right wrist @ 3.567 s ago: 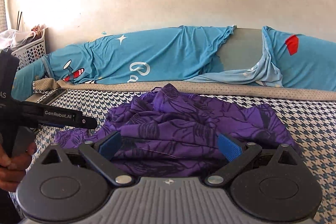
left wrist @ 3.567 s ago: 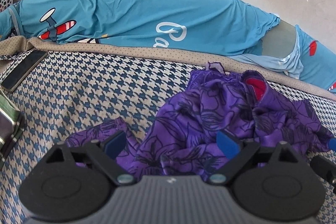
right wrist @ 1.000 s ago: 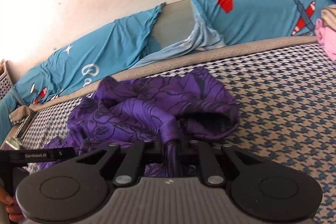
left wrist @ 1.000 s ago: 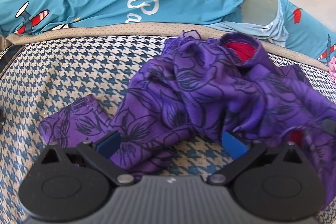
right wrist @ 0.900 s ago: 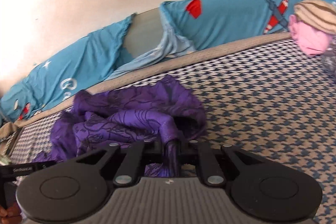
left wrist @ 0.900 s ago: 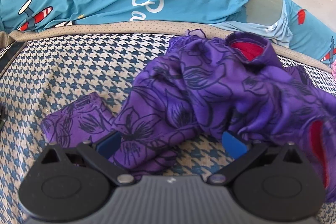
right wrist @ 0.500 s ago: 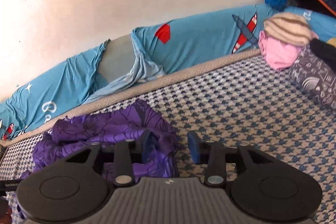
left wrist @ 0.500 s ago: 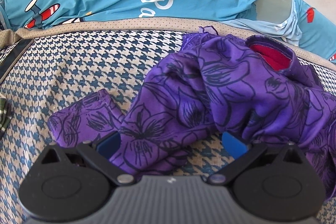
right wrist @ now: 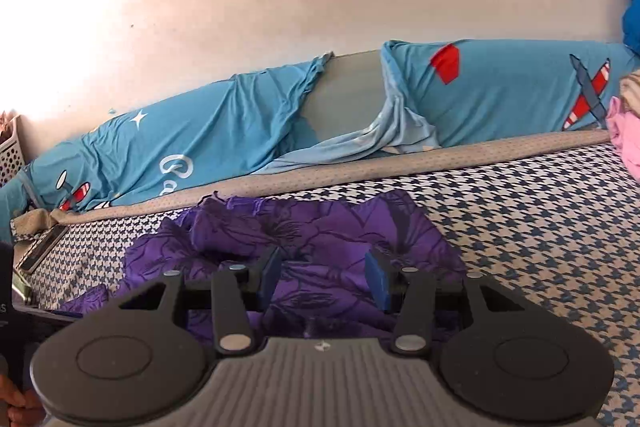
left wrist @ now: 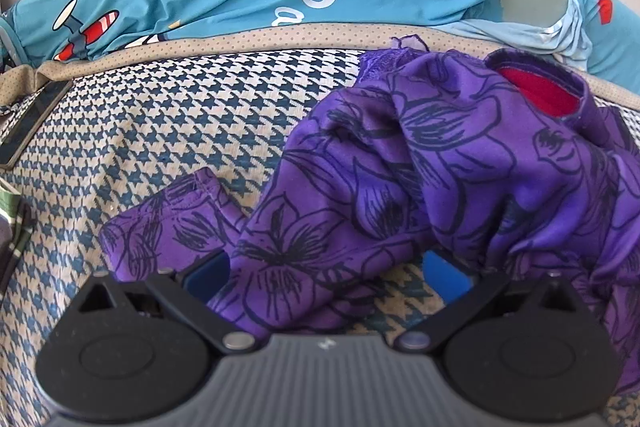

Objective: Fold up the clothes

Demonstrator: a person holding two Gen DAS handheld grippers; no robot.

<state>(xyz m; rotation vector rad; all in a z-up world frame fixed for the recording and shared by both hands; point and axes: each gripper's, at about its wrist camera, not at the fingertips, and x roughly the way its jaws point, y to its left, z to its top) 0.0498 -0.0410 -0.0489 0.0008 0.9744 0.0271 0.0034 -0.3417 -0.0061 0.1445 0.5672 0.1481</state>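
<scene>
The crumpled purple floral garment (right wrist: 304, 247) lies on the houndstooth mattress (right wrist: 540, 227). Right gripper (right wrist: 324, 279) – jaws just parted, gripping nothing; left gripper (left wrist: 328, 275) spread too. A hem edge should be sought, then drawn flat.

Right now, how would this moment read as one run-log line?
step: spreading garment | purple garment: crumpled on bed | right tongs: just opened, gripping nothing | left tongs: open over cloth
</scene>
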